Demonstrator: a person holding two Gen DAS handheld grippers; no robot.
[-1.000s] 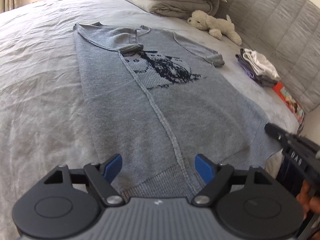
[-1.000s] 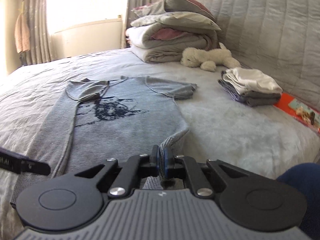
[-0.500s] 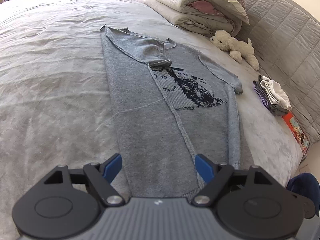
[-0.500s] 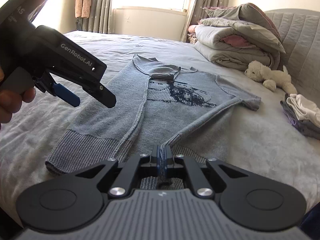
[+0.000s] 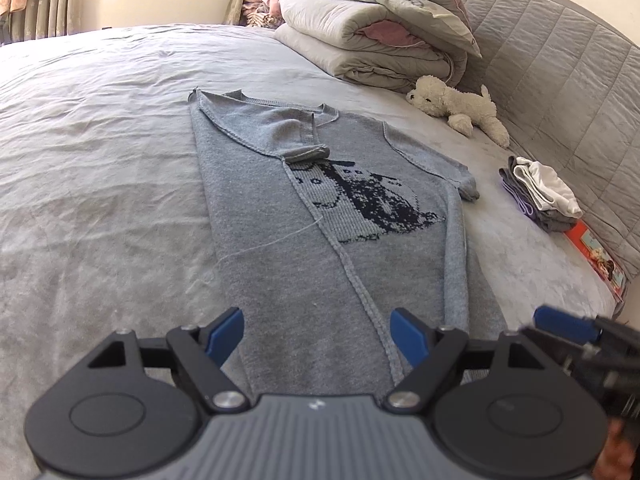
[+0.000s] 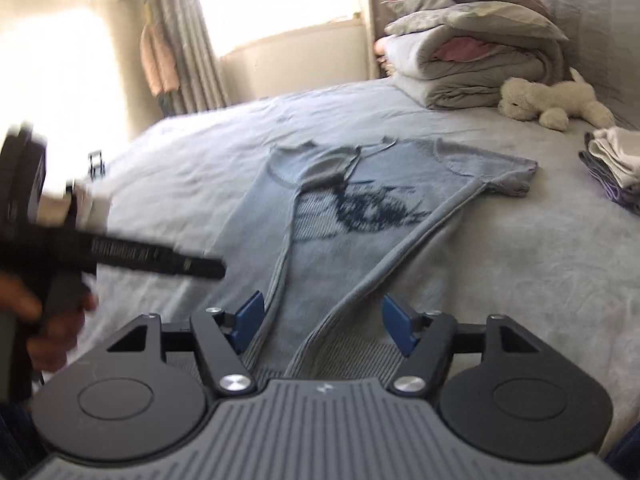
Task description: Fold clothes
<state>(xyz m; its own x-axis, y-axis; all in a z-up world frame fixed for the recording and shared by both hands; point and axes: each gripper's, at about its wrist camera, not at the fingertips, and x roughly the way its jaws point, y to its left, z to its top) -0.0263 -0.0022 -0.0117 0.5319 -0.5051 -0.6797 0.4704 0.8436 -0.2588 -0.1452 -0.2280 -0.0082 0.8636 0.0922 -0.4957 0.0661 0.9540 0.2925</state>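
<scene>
The bed (image 5: 100, 160) bears a grey sweater (image 5: 304, 264), folded duvets (image 5: 360, 36), plush toy (image 5: 456, 110), clothes stack (image 5: 540, 196).

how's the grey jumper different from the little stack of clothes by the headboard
The grey jumper lies spread out long on the bed, only its sides folded in; the stack of clothes is already folded small and piled. The jumper is a single piece with a dark knitted picture; the stack has white over grey layers. Both rest on the bed.

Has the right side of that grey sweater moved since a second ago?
Yes. The sweater's right side edge, earlier spread out toward the folded clothes pile, now lies folded inward over the body, further from the pile. The right gripper is opening, gripping nothing.
</scene>
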